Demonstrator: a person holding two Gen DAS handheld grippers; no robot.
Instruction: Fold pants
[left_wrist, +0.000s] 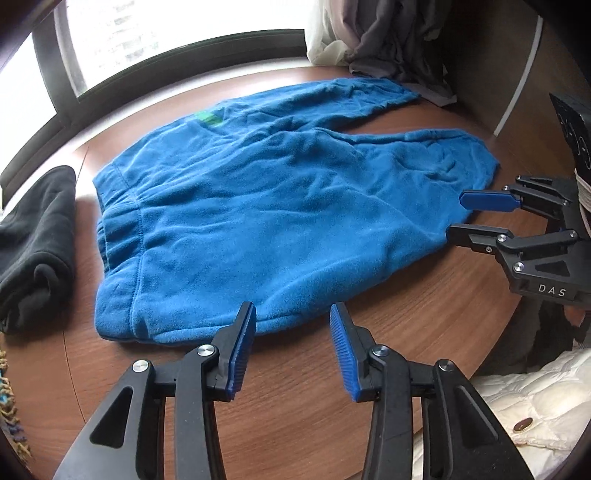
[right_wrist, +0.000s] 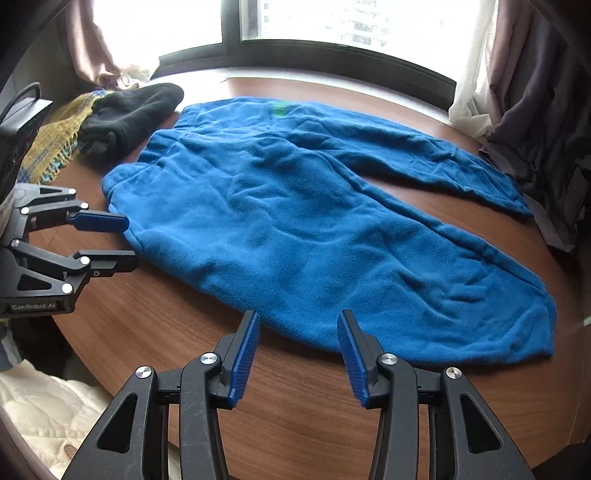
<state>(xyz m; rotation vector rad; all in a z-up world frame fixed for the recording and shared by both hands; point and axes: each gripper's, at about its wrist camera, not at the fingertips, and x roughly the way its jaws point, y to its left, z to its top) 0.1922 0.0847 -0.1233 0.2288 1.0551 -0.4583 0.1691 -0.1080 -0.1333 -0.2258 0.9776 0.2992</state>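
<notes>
The left claw (left_wrist: 291, 325) is seen with its jaws apart and nothing between them, at the near edge of the blue pants (left_wrist: 258, 206). The pants are spread flat on a brown wooden table (left_wrist: 295, 387), waistband to the left, legs running right toward the right claw (left_wrist: 456, 218). A black garment (left_wrist: 37, 236) lies beside the waistband.

From the right wrist, the right claw (right_wrist: 299, 328) is likewise apart and empty, just short of the pants (right_wrist: 314, 229). A window (right_wrist: 332, 22) and curtains (right_wrist: 517, 92) stand behind the table (right_wrist: 295, 398). No containers are visible.

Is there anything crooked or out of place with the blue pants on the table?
Yes. The blue pants lie flat, but the two legs splay apart into a V, bare table between them. The fabric is wrinkled. A green patch sits near the waist.
</notes>
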